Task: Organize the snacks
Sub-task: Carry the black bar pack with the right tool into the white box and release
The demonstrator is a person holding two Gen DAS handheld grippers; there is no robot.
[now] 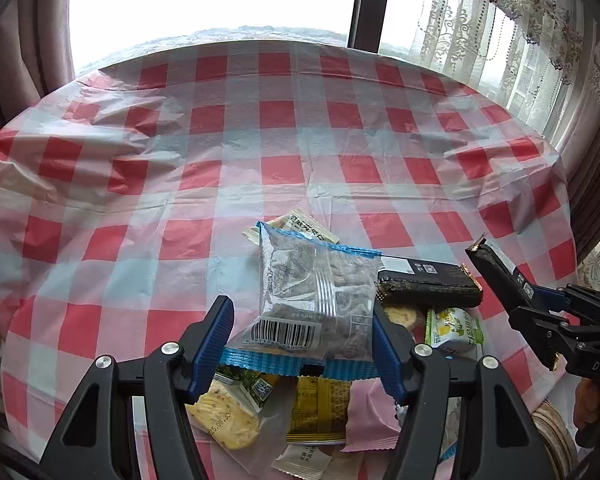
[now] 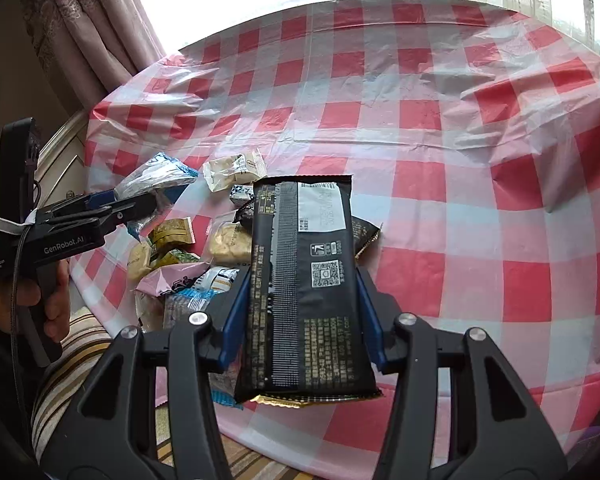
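Readable: "GenRobot.AI" in white on the black body of the left tool [image 2: 140, 208]; "DAS" on the right tool [image 1: 500, 268] housing. Date stamp "25.08.30" on the clear wrapper of the yellow cracker pack [image 1: 224, 416]. Clear blue-edged bag [image 1: 316, 300] carries a barcode, digits cropped and unclear; black bar wrapper [image 2: 304, 280] has a QR code, a white label and dense small print, and the yellow packet [image 1: 320, 408] has small print too, none of it legible.

Bare checked tablecloth [image 1: 300, 120] beyond; snack pile [image 1: 320, 400] crowding near edge.
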